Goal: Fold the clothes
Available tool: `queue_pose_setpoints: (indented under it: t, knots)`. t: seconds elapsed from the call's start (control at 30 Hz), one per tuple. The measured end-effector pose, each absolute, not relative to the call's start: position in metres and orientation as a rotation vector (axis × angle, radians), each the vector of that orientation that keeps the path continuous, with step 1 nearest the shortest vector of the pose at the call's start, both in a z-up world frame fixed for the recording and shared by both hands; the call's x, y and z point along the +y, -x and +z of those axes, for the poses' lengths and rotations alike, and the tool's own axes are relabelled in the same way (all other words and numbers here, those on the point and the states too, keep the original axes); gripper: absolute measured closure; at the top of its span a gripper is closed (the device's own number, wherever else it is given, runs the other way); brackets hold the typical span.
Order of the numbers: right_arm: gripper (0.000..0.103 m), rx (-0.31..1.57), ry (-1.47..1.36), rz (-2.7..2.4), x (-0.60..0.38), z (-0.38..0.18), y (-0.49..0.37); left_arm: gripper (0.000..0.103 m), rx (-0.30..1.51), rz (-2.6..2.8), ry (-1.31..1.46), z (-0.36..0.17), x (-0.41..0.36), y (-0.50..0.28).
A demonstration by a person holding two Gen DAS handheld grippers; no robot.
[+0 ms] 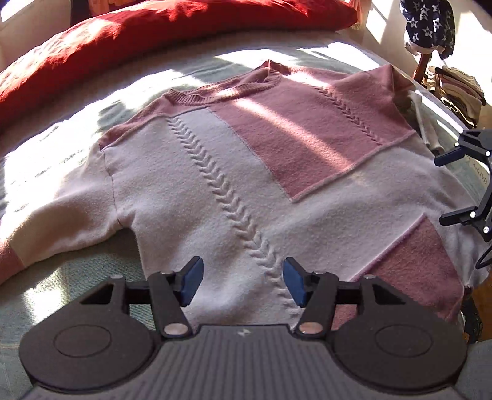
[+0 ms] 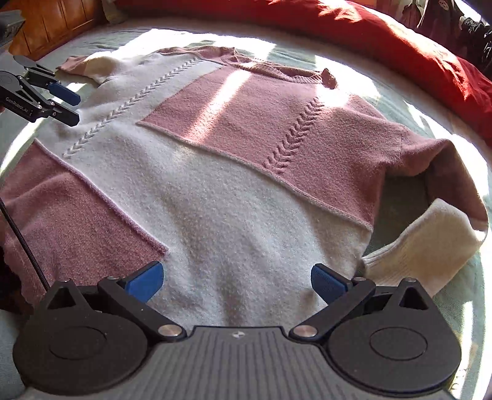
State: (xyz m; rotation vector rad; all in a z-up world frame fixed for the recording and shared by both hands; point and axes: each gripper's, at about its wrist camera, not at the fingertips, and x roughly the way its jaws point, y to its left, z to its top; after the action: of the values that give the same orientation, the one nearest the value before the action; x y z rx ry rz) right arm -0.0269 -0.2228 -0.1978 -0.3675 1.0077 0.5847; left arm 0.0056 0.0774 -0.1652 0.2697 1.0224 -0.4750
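Observation:
A knitted sweater [image 1: 246, 172] in cream and dusty pink lies flat, front up, on a pale green bed [image 1: 61, 295], its neckline [image 1: 227, 89] at the far side. One sleeve [image 1: 46, 234] stretches out to the left. The other sleeve [image 2: 430, 172] bends back toward the hem and ends in a cream cuff [image 2: 421, 246]. My left gripper [image 1: 243, 284] is open over the hem by the braided seam, with nothing between its blue pads [image 1: 192, 284]. My right gripper [image 2: 236, 284] is open wide over the cream lower panel and is empty. Each gripper shows at the edge of the other's view: right gripper [image 1: 461, 187], left gripper [image 2: 61, 103].
A red quilt [image 1: 153, 40] lies bunched along the far side of the bed. Dark fabric with white stars [image 1: 430, 27] hangs at the far right above a stack of folded clothes [image 1: 458, 92]. Wooden furniture [image 2: 55, 24] stands beyond the bed's far left corner.

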Motion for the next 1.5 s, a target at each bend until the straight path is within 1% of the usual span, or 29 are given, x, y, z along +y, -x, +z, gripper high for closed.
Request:
queue_pose_setpoints:
  t: [0.07, 0.17, 0.27, 0.4, 0.6, 0.67, 0.8, 0.83, 0.9, 1.0, 1.07, 1.13, 1.23, 1.37, 1.5]
  knots:
    - [0.0, 1.005, 0.432, 0.64, -0.211, -0.204, 0.038, 0.045, 1.021, -0.55, -0.32, -0.172, 0.059, 0.008]
    - [0.0, 1.039, 0.481, 0.682, -0.208, -0.217, 0.061, 0.044, 1.084, -0.599, -0.372, -0.19, 0.048, 0.037]
    - [0.0, 1.12, 0.409, 0.64, -0.224, -0.22, 0.087, 0.032, 1.118, -0.58, -0.371, -0.196, 0.06, 0.063]
    - [0.0, 1.203, 0.397, 0.617, -0.235, -0.207, 0.108, 0.032, 1.173, -0.54, -0.355, -0.189, 0.066, 0.069]
    - [0.0, 1.247, 0.11, 0.456, -0.275, -0.189, 0.078, 0.032, 1.147, -0.547, -0.315, -0.18, 0.057, 0.055]
    - [0.0, 1.267, -0.015, 0.432, -0.296, -0.192, 0.067, 0.032, 1.145, -0.563, -0.31, -0.179, 0.051, 0.05]
    - [0.0, 1.37, -0.401, 0.522, -0.332, -0.214, 0.045, 0.032, 1.15, -0.589, -0.297, -0.18, 0.041, 0.04]
    - [0.0, 1.373, -0.459, 0.533, -0.336, -0.22, 0.044, 0.032, 1.154, -0.595, -0.298, -0.181, 0.039, 0.039]
    - [0.0, 1.362, -0.525, 0.553, -0.34, -0.228, 0.04, 0.032, 1.16, -0.606, -0.312, -0.182, 0.034, 0.038]
    - [0.0, 1.308, -0.54, 0.607, -0.336, -0.227, 0.025, 0.032, 1.166, -0.629, -0.333, -0.182, 0.027, 0.035]
    - [0.0, 1.263, -0.611, 0.644, -0.338, -0.227, 0.011, 0.032, 1.172, -0.641, -0.345, -0.183, 0.024, 0.033]
    - [0.0, 1.276, -0.7, 0.678, -0.341, -0.236, 0.005, 0.032, 1.178, -0.647, -0.357, -0.183, 0.021, 0.031]
    - [0.0, 1.292, -0.798, 0.698, -0.35, -0.247, 0.016, 0.032, 1.185, -0.656, -0.358, -0.182, 0.02, 0.028]
    - [0.0, 1.35, -0.936, 0.656, -0.364, -0.258, 0.059, 0.032, 1.207, -0.643, -0.339, -0.185, 0.022, 0.024]
    - [0.001, 1.309, -1.035, 0.555, -0.371, -0.251, 0.075, 0.032, 1.215, -0.64, -0.324, -0.188, 0.019, 0.02]
